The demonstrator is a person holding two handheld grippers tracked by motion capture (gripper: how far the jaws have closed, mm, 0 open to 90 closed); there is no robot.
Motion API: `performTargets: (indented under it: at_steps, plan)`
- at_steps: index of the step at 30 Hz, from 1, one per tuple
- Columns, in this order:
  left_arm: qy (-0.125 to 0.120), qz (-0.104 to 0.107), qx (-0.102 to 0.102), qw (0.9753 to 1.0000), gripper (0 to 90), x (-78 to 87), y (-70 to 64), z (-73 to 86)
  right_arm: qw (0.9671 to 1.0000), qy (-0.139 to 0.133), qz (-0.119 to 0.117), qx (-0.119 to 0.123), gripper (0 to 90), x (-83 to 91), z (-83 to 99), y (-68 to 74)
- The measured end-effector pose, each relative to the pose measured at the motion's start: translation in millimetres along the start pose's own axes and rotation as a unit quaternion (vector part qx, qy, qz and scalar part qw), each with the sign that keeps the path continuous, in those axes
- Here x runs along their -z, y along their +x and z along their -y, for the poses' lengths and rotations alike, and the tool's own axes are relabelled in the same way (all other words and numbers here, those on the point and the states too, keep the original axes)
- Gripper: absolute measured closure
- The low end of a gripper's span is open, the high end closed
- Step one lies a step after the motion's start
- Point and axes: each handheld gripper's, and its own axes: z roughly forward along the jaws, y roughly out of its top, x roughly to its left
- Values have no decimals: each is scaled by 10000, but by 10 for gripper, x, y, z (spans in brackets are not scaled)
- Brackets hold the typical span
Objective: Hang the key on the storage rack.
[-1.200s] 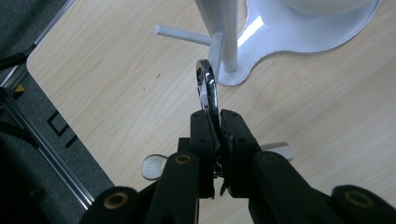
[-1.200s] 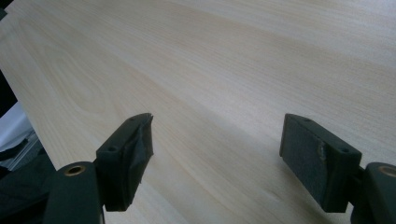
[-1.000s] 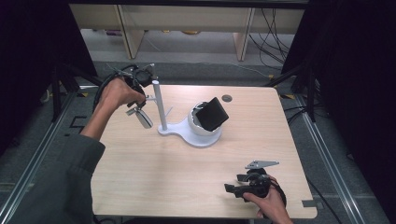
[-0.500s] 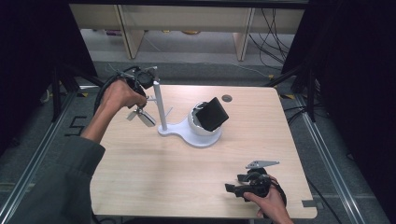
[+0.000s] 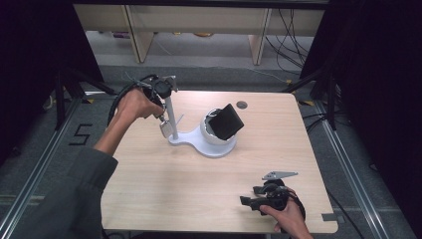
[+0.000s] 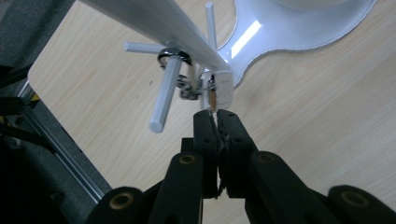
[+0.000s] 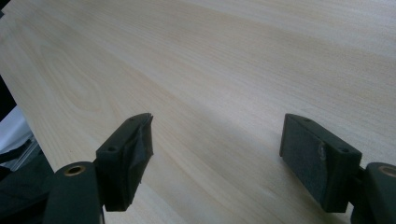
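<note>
My left gripper [image 5: 160, 94] is up at the white stand's pole [image 5: 170, 115], near the far left of the wooden counter [image 5: 199, 189]. In the left gripper view its fingers [image 6: 205, 140] are pressed nearly together, pinching a thin strap or tab that leads to a small white tag [image 6: 223, 88] hanging with a metal ring [image 6: 173, 54] from a peg [image 6: 166, 95] on the pole. The stand's flat white base [image 5: 201, 142] carries a white rounded holder with a black box-like block [image 5: 226, 121] tilted on it. My right gripper [image 5: 259, 201] rests low at the near right of the counter, well apart from the stand; its fingers [image 7: 128, 154] are spread wide over bare wood, holding nothing.
</note>
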Motion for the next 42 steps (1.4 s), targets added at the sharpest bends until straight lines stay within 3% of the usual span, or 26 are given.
performTargets:
  at_steps: [1, 5, 7, 10, 20, 23, 24, 31, 32, 35, 39, 40, 41, 42]
  plan:
    - [55, 13, -30, 10000, 854, 0, -2, 2, 9999, -37, 15, 121, 262, 6, -5, -25]
    - [16, 56, 13, 10000, 840, -13, 5, 32, 9999, -23, 60, 128, 262, 12, -6, -26]
    - [24, 71, 30, 10000, 830, -12, 7, 54, 10000, -23, -41, -45, 262, 5, -1, 3]
    - [-187, 207, 112, 9995, 817, 5, 3, 95, 10000, -26, -36, 29, 262, 2, -3, -3]
    - [-469, 552, -22, 9974, 736, -49, -143, 285, 10000, -38, -33, 13, 263, 10, -6, -2]
    - [-537, 641, 33, 9965, 712, -92, -154, 363, 10000, -57, 48, 48, 263, 30, -9, -2]
    - [-595, 687, 58, 9958, 707, -103, -152, 390, 10000, -40, 27, -27, 263, 32, -11, 7]
    - [-988, 882, 64, 9912, 655, -150, -186, 601, 9999, -140, 56, 49, 263, 30, -15, 6]
    - [-1029, 904, 63, 9906, 650, -158, -200, 630, 9999, -138, -52, 21, 263, 24, -15, 6]
    - [-1253, 951, 152, 9874, 621, -193, -271, 718, 9997, -159, 28, 171, 263, 29, -22, -11]
    - [-1237, 1013, 79, 9871, 576, -286, -399, 840, 9997, -162, 96, 179, 263, 36, -24, -2]
    - [-1237, 1013, 79, 9871, 571, -286, -399, 840, 9997, -165, 90, 185, 263, 38, -25, -2]
    - [-1289, 989, -78, 9867, 566, -313, -428, 891, 9999, -91, 48, 37, 263, 47, -24, 21]
    - [-1337, 1018, -37, 9858, 560, -330, -457, 919, 9999, -124, -12, 88, 263, 41, -26, 14]
